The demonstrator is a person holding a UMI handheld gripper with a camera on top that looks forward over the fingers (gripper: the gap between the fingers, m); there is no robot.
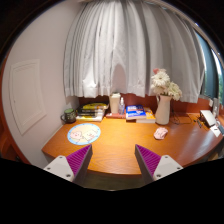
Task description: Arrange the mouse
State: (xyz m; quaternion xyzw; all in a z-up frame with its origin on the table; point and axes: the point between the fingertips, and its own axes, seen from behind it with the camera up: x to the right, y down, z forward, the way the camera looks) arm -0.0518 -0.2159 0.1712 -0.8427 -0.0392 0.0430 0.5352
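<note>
1. Two purple-padded fingers of our tool [112, 162] stand spread wide with nothing between them, hanging above the near edge of the wooden surface [120, 140].
2. We judge the small pale thing on the right of the surface, just in front of the white vase [163, 108], to be the mouse [160, 132]; it is too small to make out details.
3. It lies well beyond the fingertips and to the right of them, apart from the round patterned plate [84, 133] on the left.
4. We expect the mouse to be light, stiff and smooth-shelled, so it may slip if we pinch its rounded top.
5. We would take it across its two long sides, low near the base, where the pads can sit flat against the shell.
6. We would close gently: little force should be enough, and buttons or a wheel could be pressed by a grip from above.
7. The vase of flowers [163, 82] stands just behind the mouse and looks easy to tip, so we judge a low approach from the near side safest.
8. Books [93, 110] and a box [135, 112] line the back of the surface beneath the white curtains [130, 45], well clear of our path.
</note>
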